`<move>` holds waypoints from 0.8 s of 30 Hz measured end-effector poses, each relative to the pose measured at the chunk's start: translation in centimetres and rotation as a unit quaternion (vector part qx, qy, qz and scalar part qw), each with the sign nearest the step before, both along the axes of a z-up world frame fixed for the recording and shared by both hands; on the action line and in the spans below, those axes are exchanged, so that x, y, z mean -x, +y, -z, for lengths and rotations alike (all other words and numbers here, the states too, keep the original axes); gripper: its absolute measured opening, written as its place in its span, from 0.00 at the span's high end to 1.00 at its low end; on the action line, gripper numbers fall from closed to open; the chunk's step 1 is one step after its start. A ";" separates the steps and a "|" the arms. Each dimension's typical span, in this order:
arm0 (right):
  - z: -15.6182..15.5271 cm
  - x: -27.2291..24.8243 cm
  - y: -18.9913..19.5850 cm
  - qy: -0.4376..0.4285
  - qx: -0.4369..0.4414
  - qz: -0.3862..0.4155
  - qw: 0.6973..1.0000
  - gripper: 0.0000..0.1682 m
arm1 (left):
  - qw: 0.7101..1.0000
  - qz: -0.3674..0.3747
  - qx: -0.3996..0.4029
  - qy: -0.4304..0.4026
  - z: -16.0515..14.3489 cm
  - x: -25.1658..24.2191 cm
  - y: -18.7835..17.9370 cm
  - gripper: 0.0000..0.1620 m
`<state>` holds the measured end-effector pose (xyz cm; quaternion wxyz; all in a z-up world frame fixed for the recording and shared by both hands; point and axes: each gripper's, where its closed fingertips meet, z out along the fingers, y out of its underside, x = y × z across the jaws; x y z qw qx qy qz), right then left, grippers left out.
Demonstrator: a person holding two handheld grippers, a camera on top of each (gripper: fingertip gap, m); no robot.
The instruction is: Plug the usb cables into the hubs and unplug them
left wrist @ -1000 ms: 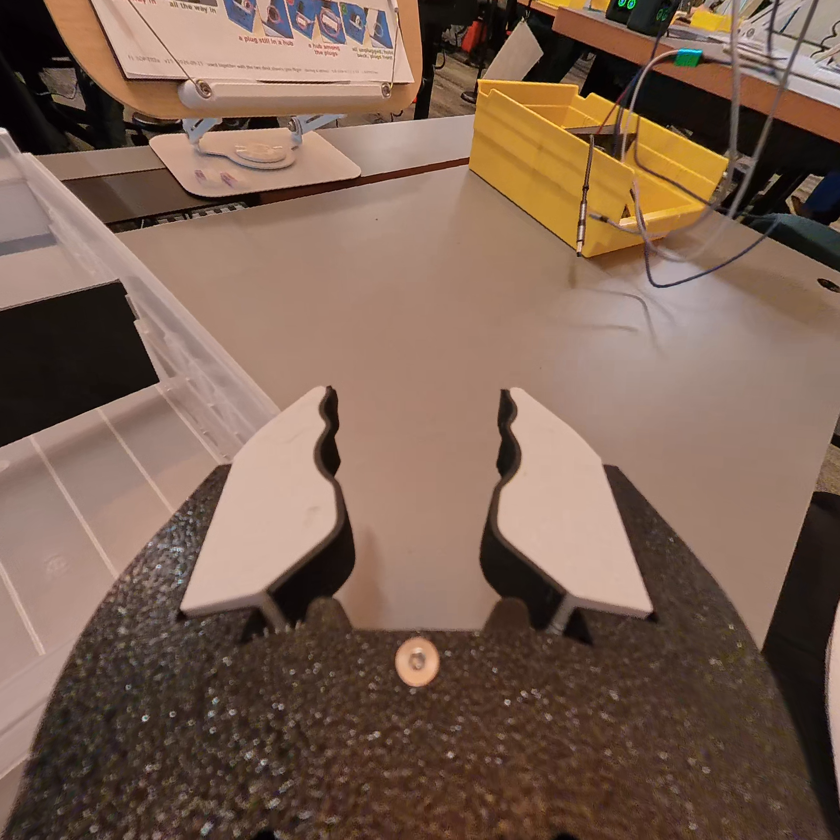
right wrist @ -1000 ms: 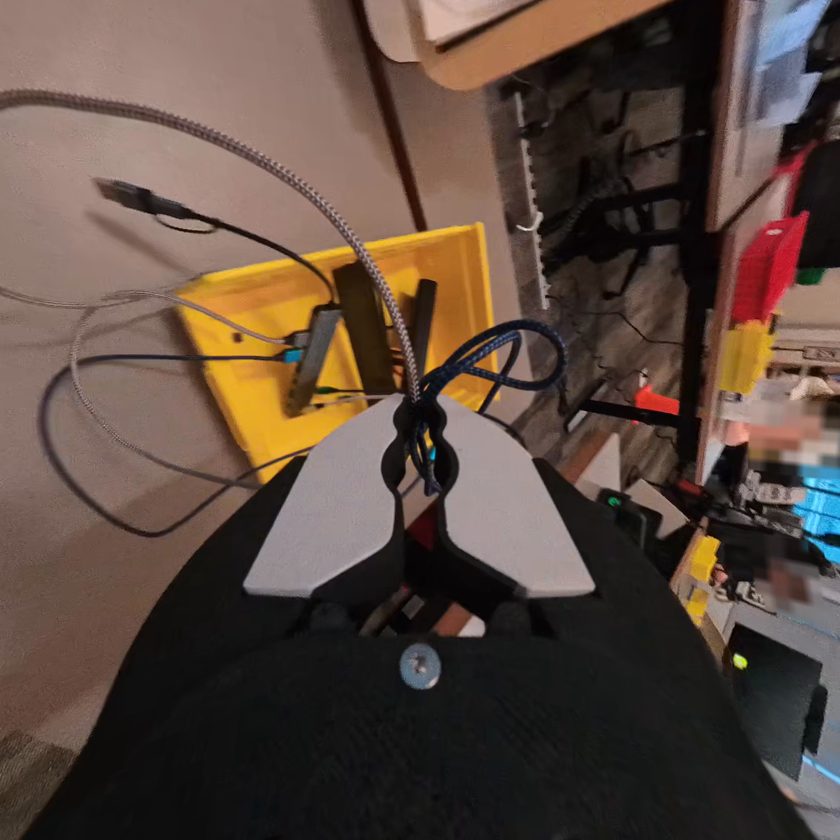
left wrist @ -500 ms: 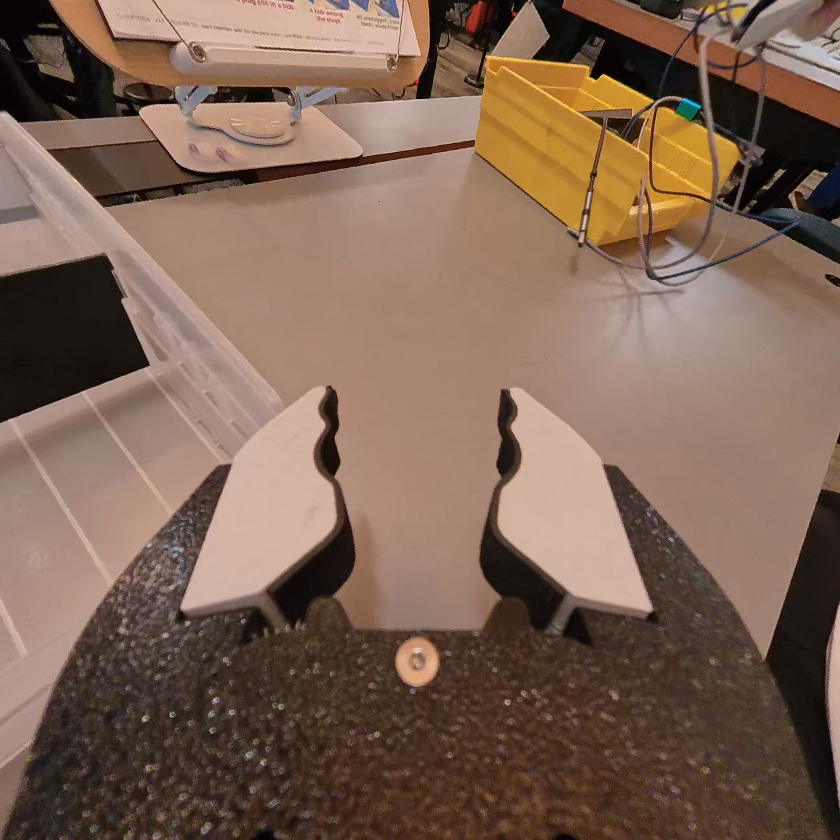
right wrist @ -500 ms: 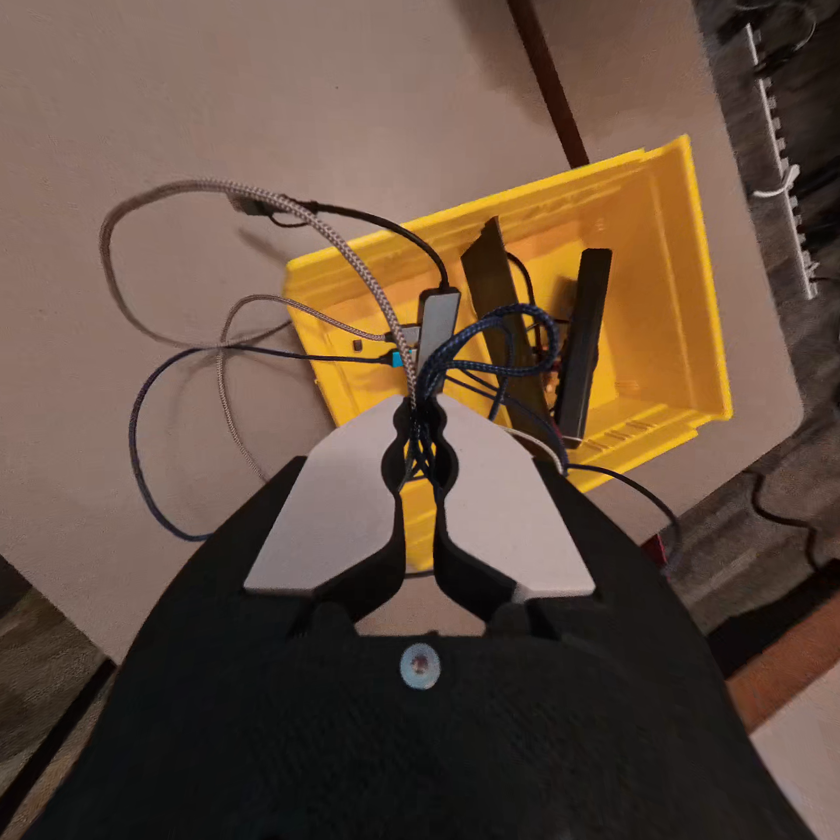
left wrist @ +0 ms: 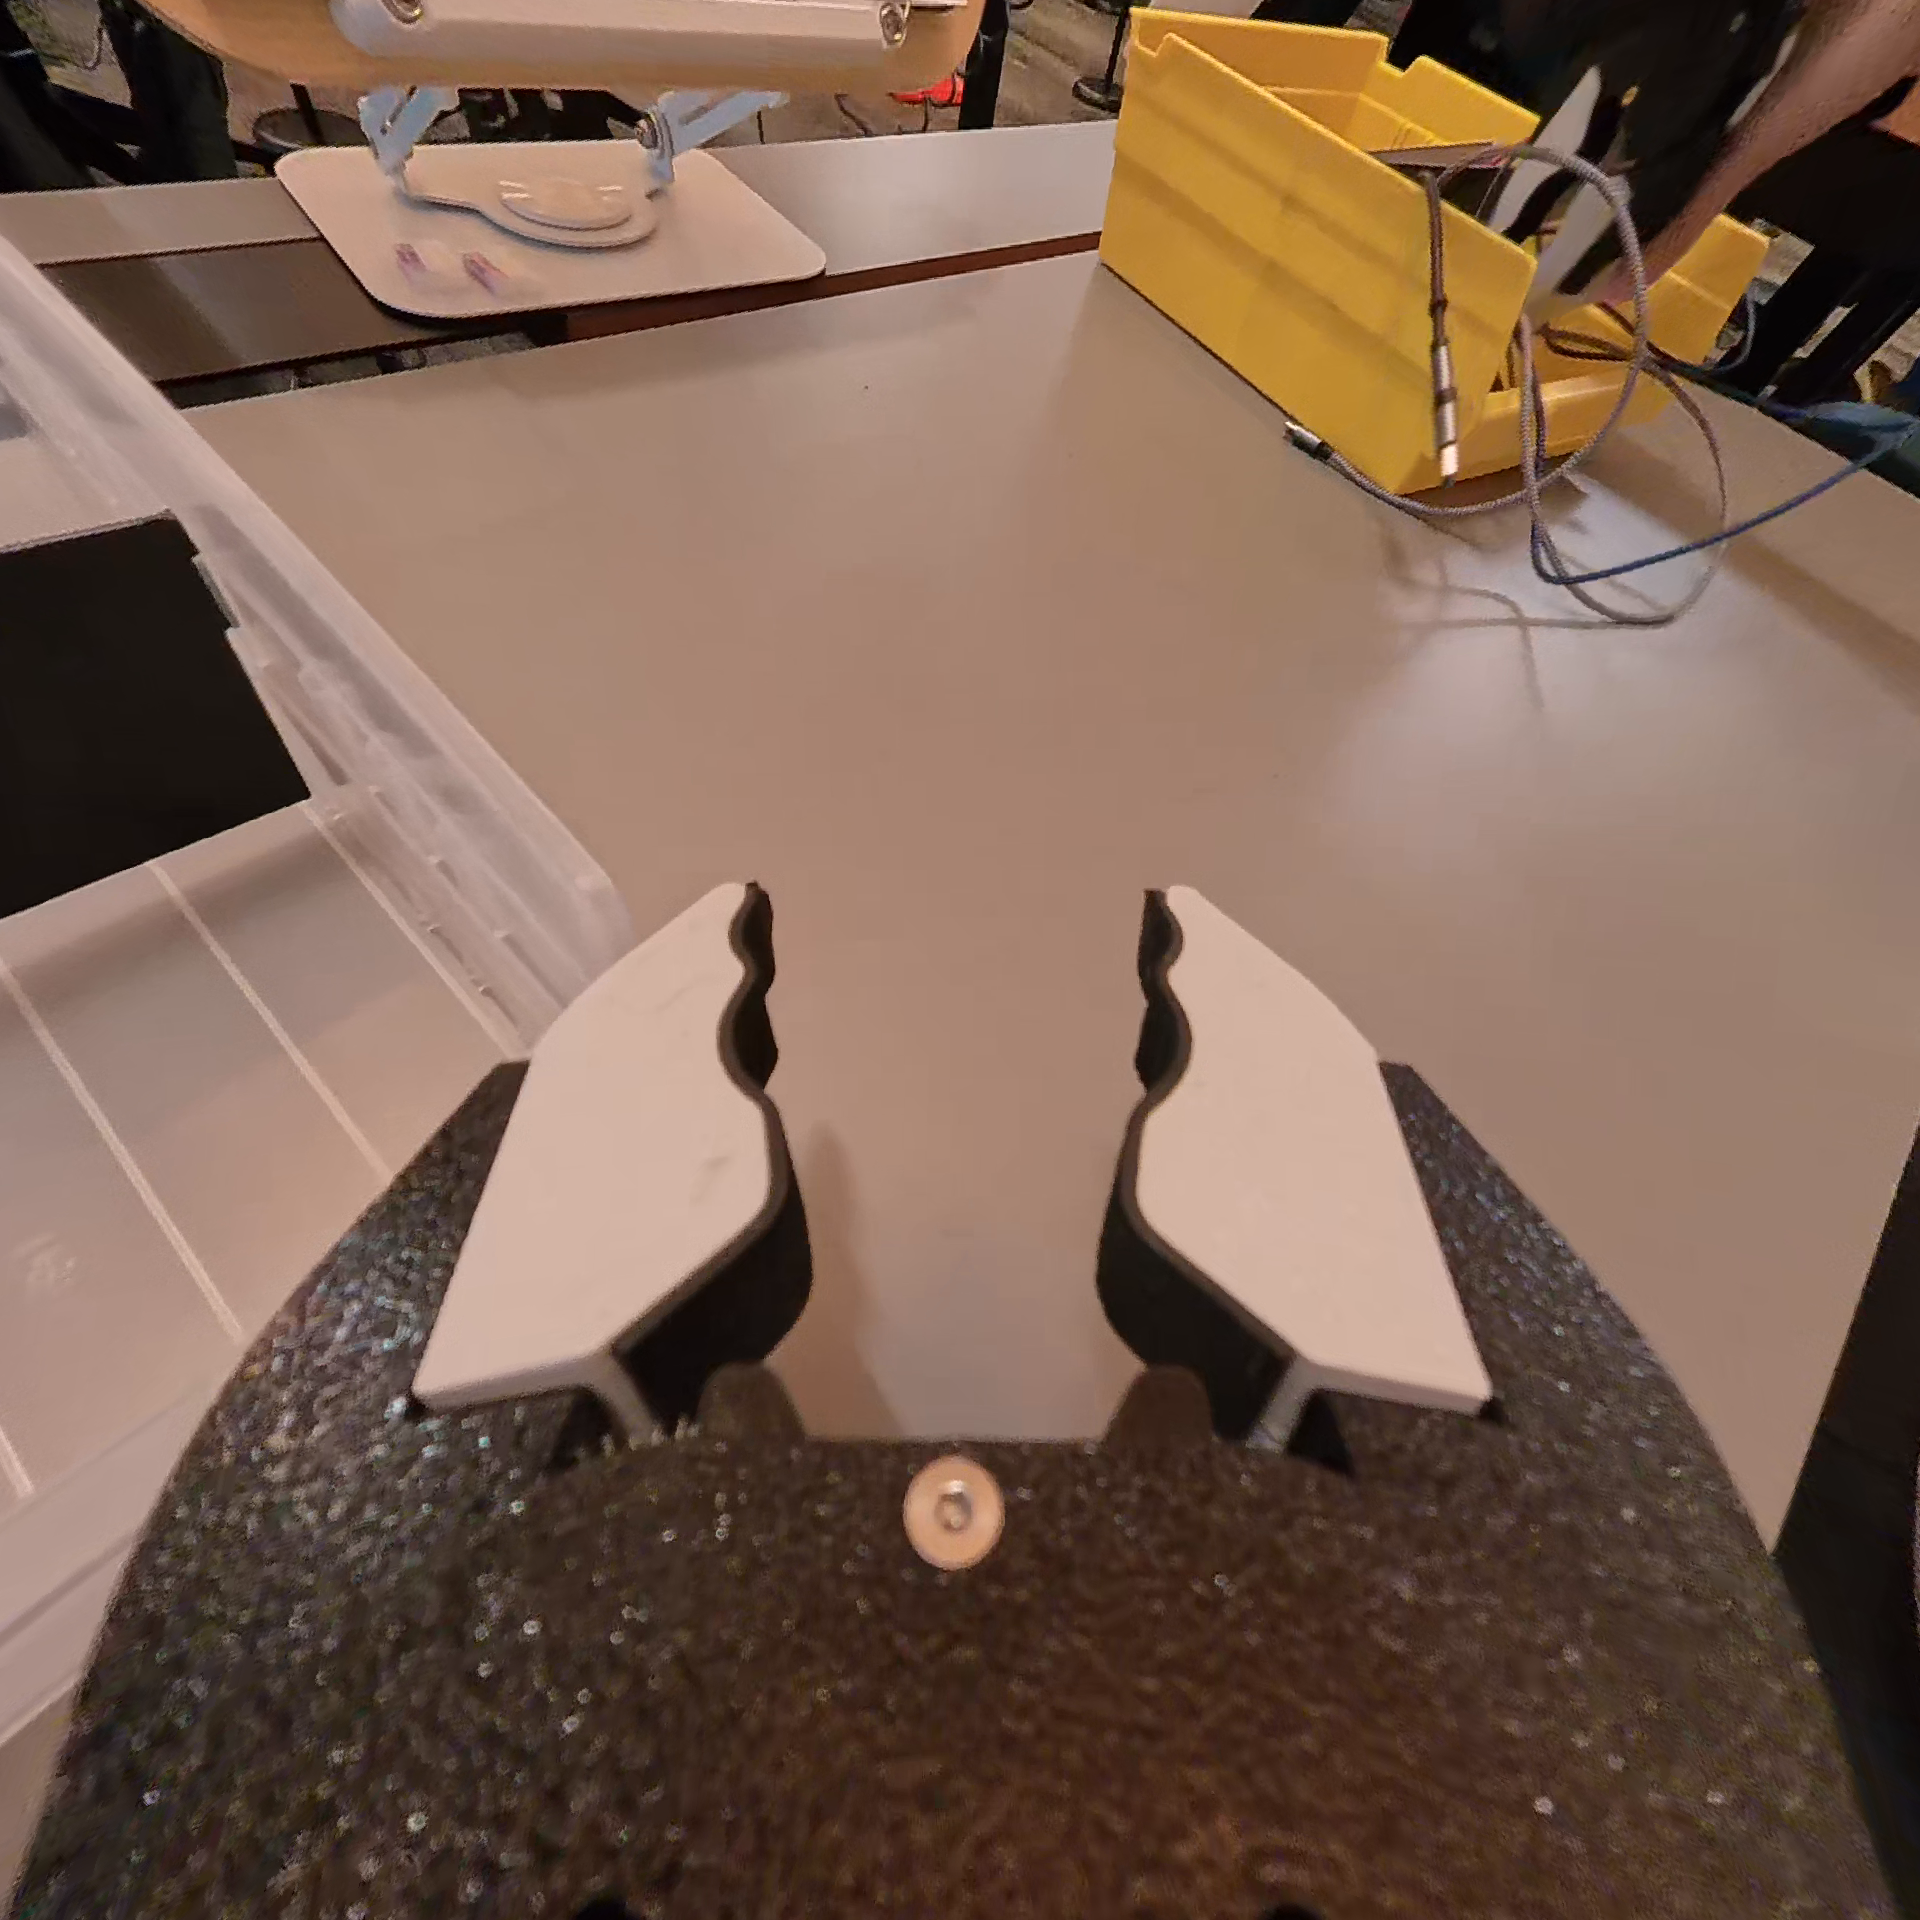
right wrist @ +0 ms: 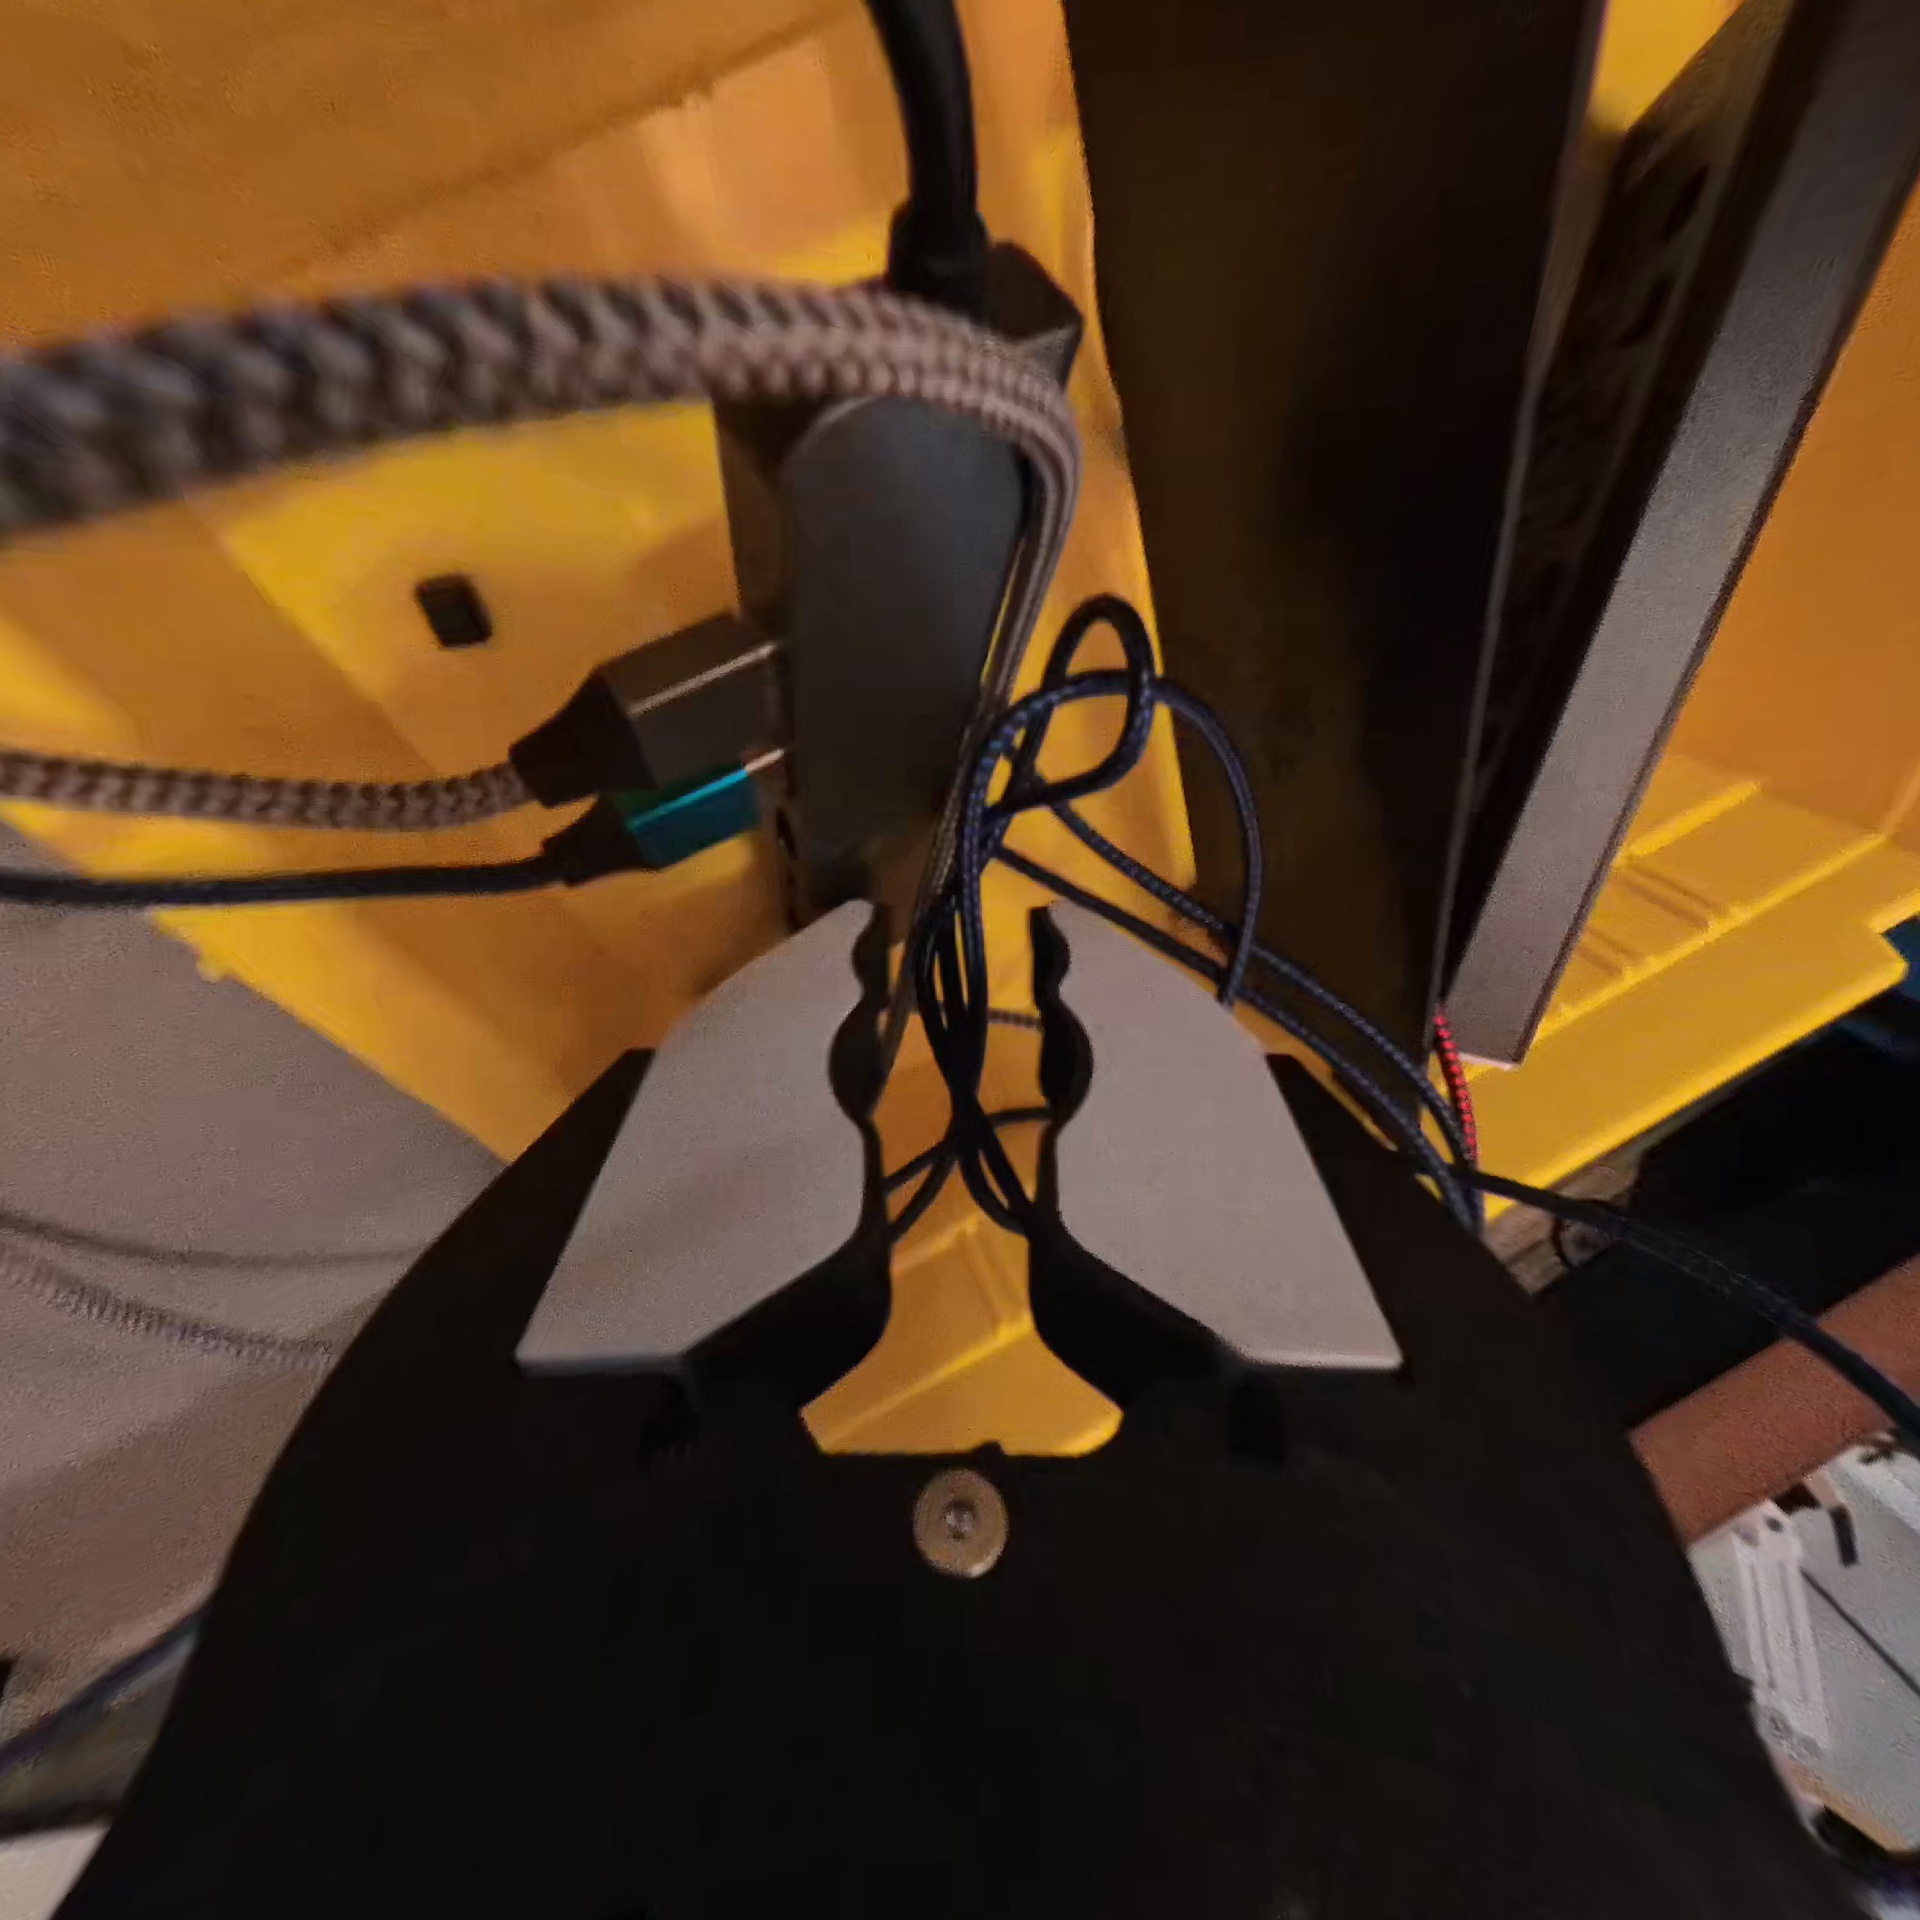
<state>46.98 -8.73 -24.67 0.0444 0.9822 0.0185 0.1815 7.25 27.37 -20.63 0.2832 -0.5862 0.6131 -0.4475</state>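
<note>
hovering low over the yellow plastic bin [right wrist: 343, 177] with the right gripper [right wrist: 956, 925], jaws standing slightly apart and a tangle of thin dark blue braided cables [right wrist: 1049, 790] threading loosely through the gap, not visibly pinched. sitting just ahead of the fingertips, inside the bin: the slim grey metal usb hub [right wrist: 894, 582], long axis running straight away from the tool, near end pointing back toward the jaws, ports facing left of the tool. already seated in that left side: a black usb plug on a grey braided cable [right wrist: 665, 717] and, just below it, a teal usb plug [right wrist: 691, 816], both sticking out leftward across the hub's axis. lying over the hub's far end: a thick grey-and-brown braided cable [right wrist: 468, 364]. standing just right of the hub: two tall dark slabs [right wrist: 1330, 436], probably more hubs. risking, from here, snagging the blue loops on the fingertips when pulling back, dragging the light hub out of the bin or wrenching a seated plug sideways; also closing on several strands instead of one. idling well apart from the bin: the left gripper [left wrist: 956, 904], jaws spread wide and empty over the bare grey tabletop [left wrist: 935, 582], a clear plastic tub [left wrist: 343, 727] to its left.
</note>
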 end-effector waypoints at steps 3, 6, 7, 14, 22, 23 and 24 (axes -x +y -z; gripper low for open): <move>-2.6 2.3 -0.3 0.087 -0.028 0.038 0.995 0.45 | 1.000 0.003 0.012 -0.005 0.0 0.1 0.1 0.60; -7.1 4.4 1.6 0.147 -0.130 0.035 0.980 0.44 | 1.000 0.005 0.027 -0.010 -0.2 0.0 0.0 0.60; -8.5 5.2 1.8 0.166 -0.153 0.034 0.974 0.43 | 1.000 0.006 0.029 -0.010 -0.1 -0.1 -0.1 0.60; -12.4 9.7 2.5 0.092 -0.255 0.132 0.953 0.49 | 1.000 0.016 0.006 -0.002 -0.3 -0.3 -0.9 0.59; -0.1 15.6 4.0 0.063 -0.317 0.284 0.903 0.46 | 1.000 0.025 0.002 -0.006 -0.7 -0.3 -1.7 0.58; 1.0 15.3 4.4 0.072 -0.328 0.304 0.891 0.46 | 1.000 0.025 0.001 -0.007 -0.8 -0.3 -1.7 0.58; 2.0 15.5 5.1 0.095 -0.340 0.313 0.882 0.47 | 1.000 0.026 0.001 -0.008 -0.8 -0.3 -1.7 0.58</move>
